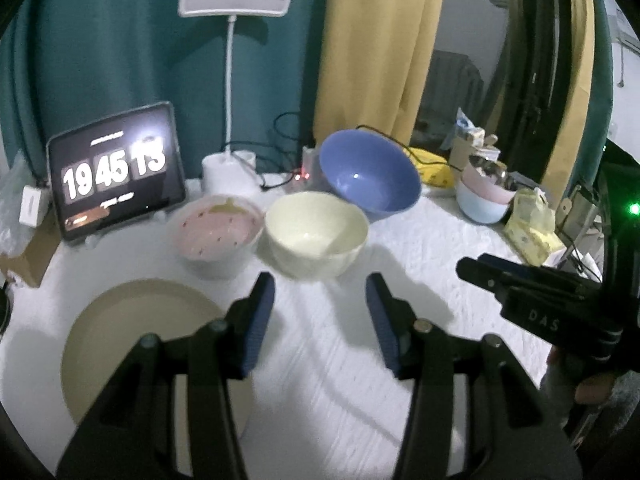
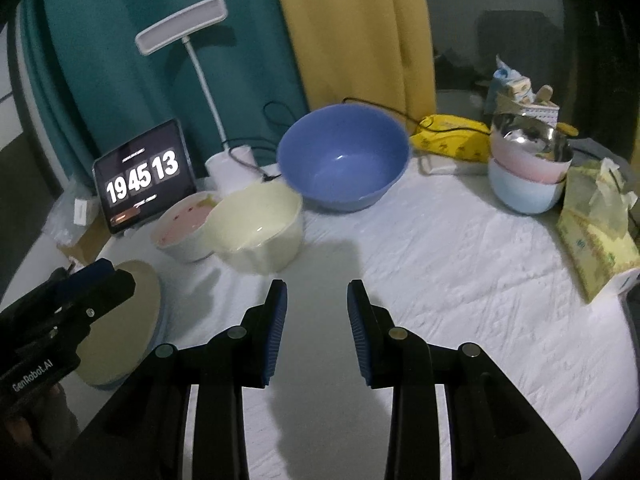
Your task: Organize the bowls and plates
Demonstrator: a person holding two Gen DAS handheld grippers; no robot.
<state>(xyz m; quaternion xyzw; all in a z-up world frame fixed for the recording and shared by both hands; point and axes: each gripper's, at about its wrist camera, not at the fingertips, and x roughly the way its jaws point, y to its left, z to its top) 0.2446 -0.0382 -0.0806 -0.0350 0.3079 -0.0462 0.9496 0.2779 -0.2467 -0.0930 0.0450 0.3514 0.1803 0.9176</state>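
Note:
A tan plate (image 1: 132, 320) lies at the near left of the white table; it also shows in the right wrist view (image 2: 128, 312). Behind it stand a pink bowl (image 1: 216, 232) (image 2: 182, 222), a cream bowl (image 1: 316, 232) (image 2: 256, 232) and a large blue bowl (image 1: 370, 172) (image 2: 344, 156). A stack of pink and light blue bowls (image 1: 486, 196) (image 2: 528, 172) with a metal bowl on top stands at the far right. My left gripper (image 1: 320, 284) is open and empty above the table, short of the cream bowl. My right gripper (image 2: 317, 290) is open and empty over bare cloth.
A tablet clock (image 1: 116, 164) (image 2: 146, 176) and a white desk lamp (image 1: 230, 80) (image 2: 200, 72) stand at the back left. Yellow packets (image 1: 532, 224) (image 2: 596, 236) and boxes crowd the right edge. Cables run behind the blue bowl.

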